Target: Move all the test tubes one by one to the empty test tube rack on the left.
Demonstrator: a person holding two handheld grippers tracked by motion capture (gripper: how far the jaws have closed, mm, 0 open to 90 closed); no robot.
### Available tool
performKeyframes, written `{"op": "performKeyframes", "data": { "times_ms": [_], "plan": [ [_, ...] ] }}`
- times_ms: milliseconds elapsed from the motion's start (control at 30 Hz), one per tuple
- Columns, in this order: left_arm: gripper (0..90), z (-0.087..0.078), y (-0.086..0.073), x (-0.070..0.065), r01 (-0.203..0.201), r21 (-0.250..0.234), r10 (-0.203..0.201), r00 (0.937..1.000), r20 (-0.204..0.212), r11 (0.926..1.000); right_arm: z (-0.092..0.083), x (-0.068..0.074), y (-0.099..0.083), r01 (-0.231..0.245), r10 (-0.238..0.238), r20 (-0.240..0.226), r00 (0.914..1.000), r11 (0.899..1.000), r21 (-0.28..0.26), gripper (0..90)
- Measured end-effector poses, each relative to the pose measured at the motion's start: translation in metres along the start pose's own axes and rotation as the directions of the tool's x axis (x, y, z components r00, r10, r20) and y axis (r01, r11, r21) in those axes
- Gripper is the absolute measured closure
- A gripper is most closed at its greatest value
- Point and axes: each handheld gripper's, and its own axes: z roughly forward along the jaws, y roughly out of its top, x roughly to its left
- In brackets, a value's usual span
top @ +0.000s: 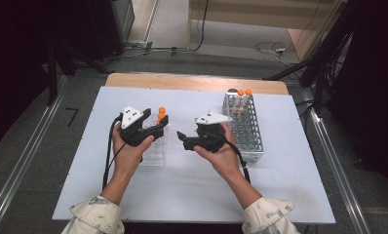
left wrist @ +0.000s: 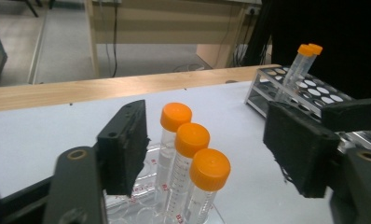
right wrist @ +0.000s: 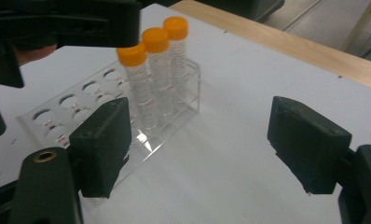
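Left tool [top: 155, 127] is hovering spread over three orange-capped tubes [left wrist: 188, 140] standing in the clear rack [right wrist: 104, 105], apparently lining up a pick, while right tool [top: 186, 140] is waiting spread alongside.

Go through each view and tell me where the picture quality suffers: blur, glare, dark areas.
High view: surroundings fall to black at both sides, the white table evenly lit. Left gripper view: the metal rack and room behind are soft, the orange-capped tubes fairly sharp. Right gripper view: a bright glint on the clear rack, near claw pads slightly blurred.
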Motion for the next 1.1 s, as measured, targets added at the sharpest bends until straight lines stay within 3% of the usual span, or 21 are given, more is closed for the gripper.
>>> {"op": "performKeyframes", "data": {
  "times_ms": [233, 367, 533, 733, 1100],
  "plan": [
    [23.7, -0.001, 0.0, 0.002, 0.01, 0.013, -0.01, 0.9999, 0.001, 0.9999, -0.018, -0.03, 0.006, -0.051, 0.054, 0.069, 0.9962, 0.998, -0.046, 20.8],
    [20.0, -0.002, 0.0, 0.002, 0.005, 0.012, -0.005, 0.9999, -0.01, 0.9999, -0.028, -0.05, 0.008, -0.057, 0.067, 0.143, 0.9875, 0.996, -0.074, 20.9],
    [19.2, -0.004, 0.0, 0.002, 0.009, 0.017, -0.009, 0.9999, -0.005, 0.9998, -0.039, -0.083, 0.005, -0.11, 0.133, 0.227, 0.9647, 0.988, -0.112, 21.7],
    [18.4, -0.006, 0.001, 0.002, 0.011, 0.012, -0.01, 0.9999, -0.004, 0.9999, -0.048, -0.11, 0.001, -0.116, 0.146, 0.313, 0.9384, 0.987, -0.113, 23.4],
    [17.4, -0.007, 0.001, 0.004, 0.015, 0.009, -0.015, 0.9998, -0.009, 0.9998, -0.046, -0.154, -0.012, -0.171, 0.208, 0.407, 0.8892, 0.977, -0.127, 27.9]
  ]
}}
